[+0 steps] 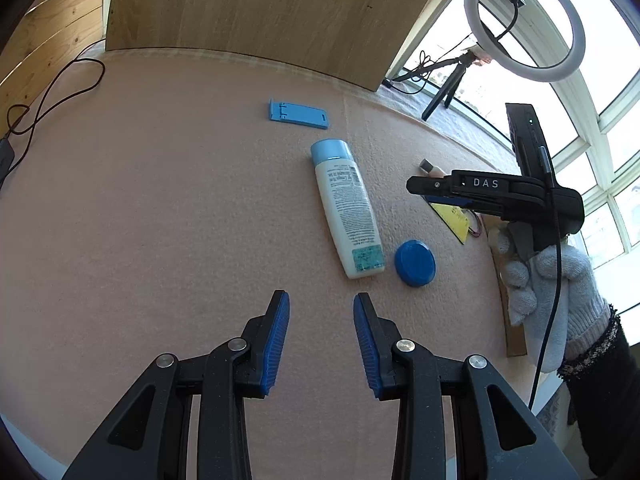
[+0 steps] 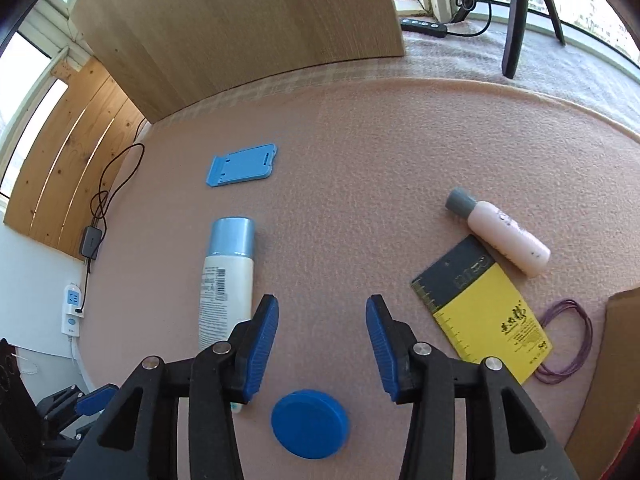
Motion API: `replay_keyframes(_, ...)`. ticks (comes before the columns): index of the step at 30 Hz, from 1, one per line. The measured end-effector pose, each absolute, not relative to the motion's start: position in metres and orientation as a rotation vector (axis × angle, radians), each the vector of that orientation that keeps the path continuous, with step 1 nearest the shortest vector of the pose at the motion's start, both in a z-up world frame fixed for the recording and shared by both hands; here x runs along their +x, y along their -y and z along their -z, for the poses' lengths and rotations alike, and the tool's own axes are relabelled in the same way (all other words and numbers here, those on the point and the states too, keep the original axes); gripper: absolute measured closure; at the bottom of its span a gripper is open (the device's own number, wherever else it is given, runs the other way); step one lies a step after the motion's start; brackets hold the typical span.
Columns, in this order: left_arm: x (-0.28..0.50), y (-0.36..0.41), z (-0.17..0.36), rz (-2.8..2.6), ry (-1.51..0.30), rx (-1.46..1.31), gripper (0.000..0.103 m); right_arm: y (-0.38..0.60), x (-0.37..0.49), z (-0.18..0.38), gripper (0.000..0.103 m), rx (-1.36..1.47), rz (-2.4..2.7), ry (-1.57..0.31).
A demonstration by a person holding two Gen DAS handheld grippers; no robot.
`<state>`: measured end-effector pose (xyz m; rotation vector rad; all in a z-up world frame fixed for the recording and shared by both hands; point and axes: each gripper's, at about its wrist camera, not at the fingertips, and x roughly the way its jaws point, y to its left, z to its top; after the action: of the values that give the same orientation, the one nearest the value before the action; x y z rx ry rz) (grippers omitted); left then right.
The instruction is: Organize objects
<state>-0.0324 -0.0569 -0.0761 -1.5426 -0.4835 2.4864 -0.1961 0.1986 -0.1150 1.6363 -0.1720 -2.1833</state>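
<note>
Bottles: two (image 2: 228, 280) (image 2: 500, 236); one blue disc (image 2: 310, 424); one card (image 2: 484, 312)

left gripper (image 1: 321, 300) held low over the surface, blue-padded fingers (image 1: 276, 340) spread apart, nothing between. right gripper (image 2: 322, 306) likewise parted and empty, seen side-on from the left wrist view, gripped from below by a hand in a light knitted glove (image 1: 548, 292), dark sleeve (image 1: 600, 392) behind.
</note>
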Motion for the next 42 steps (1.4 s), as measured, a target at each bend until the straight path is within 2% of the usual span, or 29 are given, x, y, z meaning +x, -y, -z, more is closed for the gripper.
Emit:
replay_keyframes(9, -0.037, 0.042, 0.078, -2.468, 0.474, -1.537, 0.067, -0.256, -0.218, 0.127, 0.060, 1.746, 2.205, 0.134)
replay_keyframes(27, -0.035, 0.051, 0.081, -2.478, 0.496, -1.550, 0.067, -0.238, -0.223, 0.132, 0.060, 1.789, 2.143, 0.072)
replay_keyframes(32, -0.039, 0.046, 0.081, -2.470, 0.479, -1.552, 0.067, -0.220, -0.204, 0.132, 0.059, 1.779, 2.110, -0.063)
replay_keyframes(35, -0.040, 0.044, 0.083, -2.468, 0.467, -1.560, 0.067, -0.210, -0.192, 0.132, 0.053, 1.767, 2.095, -0.136)
replay_keyframes(40, -0.041, 0.041, 0.085, -2.475, 0.436, -1.577, 0.067, -0.195, -0.172, 0.134, 0.052, 1.740, 2.123, -0.335)
replay_keyframes(42, -0.041, 0.039, 0.086, -2.474, 0.430, -1.580, 0.063, -0.193, -0.167, 0.135, 0.052, 1.734, 2.139, -0.375)
